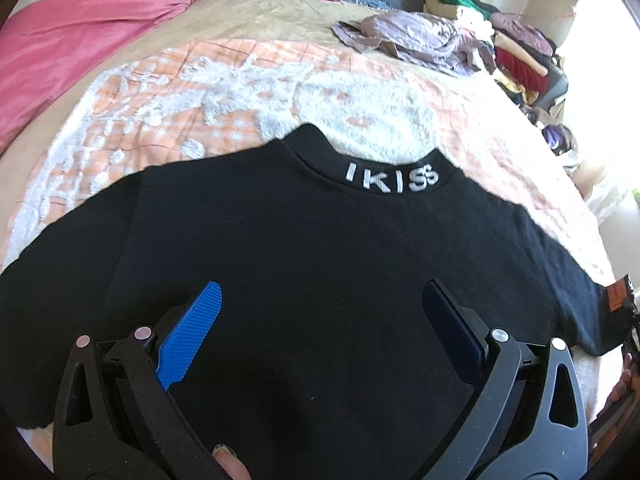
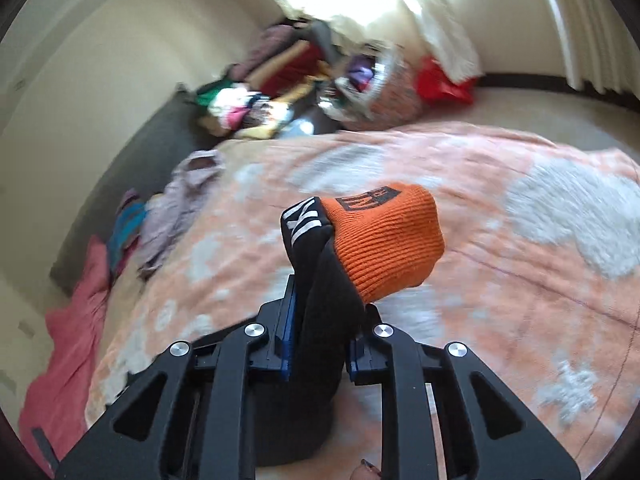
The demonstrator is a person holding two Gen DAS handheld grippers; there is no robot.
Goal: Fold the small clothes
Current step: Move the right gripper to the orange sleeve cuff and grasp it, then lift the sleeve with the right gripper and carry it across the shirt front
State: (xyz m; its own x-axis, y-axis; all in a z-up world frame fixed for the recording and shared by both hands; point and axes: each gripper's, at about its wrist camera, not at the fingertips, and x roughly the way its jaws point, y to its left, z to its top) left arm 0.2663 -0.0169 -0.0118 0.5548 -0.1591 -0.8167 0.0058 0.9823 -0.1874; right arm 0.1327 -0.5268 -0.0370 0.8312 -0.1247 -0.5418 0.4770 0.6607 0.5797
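Jaws: right gripper (image 2: 320, 312) clamped on black sleeve (image 2: 320, 300), orange cuff (image 2: 386, 240) protruding beyond tips; left gripper (image 1: 320, 320) wide above sweater (image 1: 300, 240); shallow bite risks slip

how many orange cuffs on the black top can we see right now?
1. The orange cuff sits at the end of the sleeve clamped in the right gripper. The black top's other sleeve end runs out of view.

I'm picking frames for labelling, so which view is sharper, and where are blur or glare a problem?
Left wrist view: sharp on the black shirt, fisheye bending at the edges, window glare washing out the right side. Right wrist view: motion blur smears the blanket and clothes pile; only the orange cuff is fairly crisp; window blown out on top.
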